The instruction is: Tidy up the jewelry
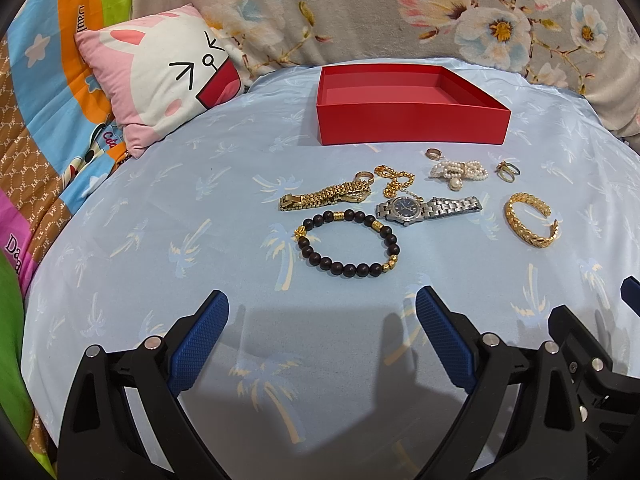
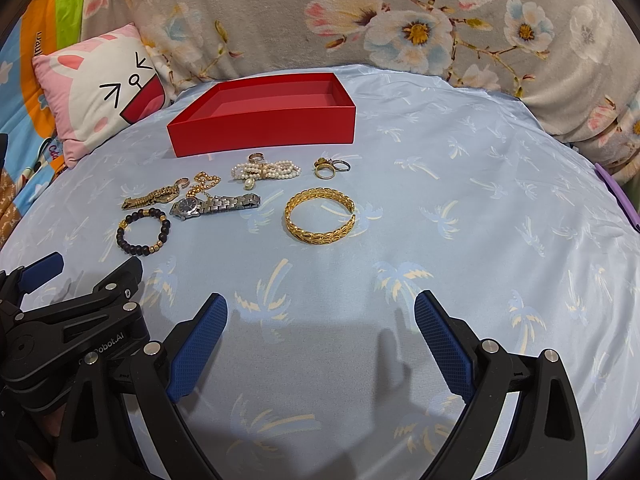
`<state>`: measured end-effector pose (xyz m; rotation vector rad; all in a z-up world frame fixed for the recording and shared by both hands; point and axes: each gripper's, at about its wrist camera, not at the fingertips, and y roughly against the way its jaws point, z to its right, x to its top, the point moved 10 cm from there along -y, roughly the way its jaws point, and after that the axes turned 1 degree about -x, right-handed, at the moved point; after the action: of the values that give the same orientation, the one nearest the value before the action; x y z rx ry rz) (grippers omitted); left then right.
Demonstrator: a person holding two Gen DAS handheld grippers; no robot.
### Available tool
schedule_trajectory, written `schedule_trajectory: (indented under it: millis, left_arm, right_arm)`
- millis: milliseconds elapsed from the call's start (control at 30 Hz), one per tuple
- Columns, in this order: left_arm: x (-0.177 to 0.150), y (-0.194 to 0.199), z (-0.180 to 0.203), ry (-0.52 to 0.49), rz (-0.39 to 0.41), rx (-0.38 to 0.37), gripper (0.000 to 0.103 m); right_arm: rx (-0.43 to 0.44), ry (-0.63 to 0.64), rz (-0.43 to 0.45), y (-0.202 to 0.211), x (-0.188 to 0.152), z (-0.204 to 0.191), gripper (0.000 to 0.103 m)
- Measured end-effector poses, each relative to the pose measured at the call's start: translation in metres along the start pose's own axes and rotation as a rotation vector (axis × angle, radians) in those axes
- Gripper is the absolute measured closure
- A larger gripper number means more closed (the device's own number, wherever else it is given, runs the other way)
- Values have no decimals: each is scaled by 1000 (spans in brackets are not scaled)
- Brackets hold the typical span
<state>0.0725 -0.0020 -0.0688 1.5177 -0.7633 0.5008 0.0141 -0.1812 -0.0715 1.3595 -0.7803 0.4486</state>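
Jaws of the left gripper [image 1: 322, 344] and right gripper [image 2: 320, 344] are hovering wide and empty side by side, jewelry lying ahead before the red box [image 1: 412, 122], with only the right view showing a purple strip [image 2: 616, 196].

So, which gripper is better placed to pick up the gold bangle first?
Probably the right gripper: it is open and the gold bangle lies almost straight ahead. From the left gripper, the bangle sits far to its right.

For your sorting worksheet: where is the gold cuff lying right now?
The gold cuff lies on the blue sheet, rightmost of the jewelry, right of the silver watch and nearer than the rings.
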Motion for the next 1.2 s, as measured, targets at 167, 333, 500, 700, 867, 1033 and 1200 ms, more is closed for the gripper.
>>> schedule_trajectory:
  millis: [167,333,500,700,867,1033,1200]
  left_arm:
    - [0,0,0,0,0,-1,11]
    - [-1,0,2,11,10,-14,11]
    - [-6,-1,-11,73,-6,-38,10]
    - [-15,0,-34,110,-30,-54,10]
    - [-15,-5,-43,132,-50,-71,10]
    - [-4,-12,-37,99,-53,-79,9]
    - [7,-22,-20,72,-64,-113,9]
  right_arm:
    - [0,0,0,0,0,-1,10]
    - [8,-4,-8,0,-1,2,10]
    - [26,-27,-31,-7,-4,6,10]
    - [26,-23,-57,-6,-8,7,10]
    - [69,-60,-84,-12,3,10,12]
    - [69,-61,-79,-27,21,8,17]
    - [74,-71,-105,-45,29,5,22]
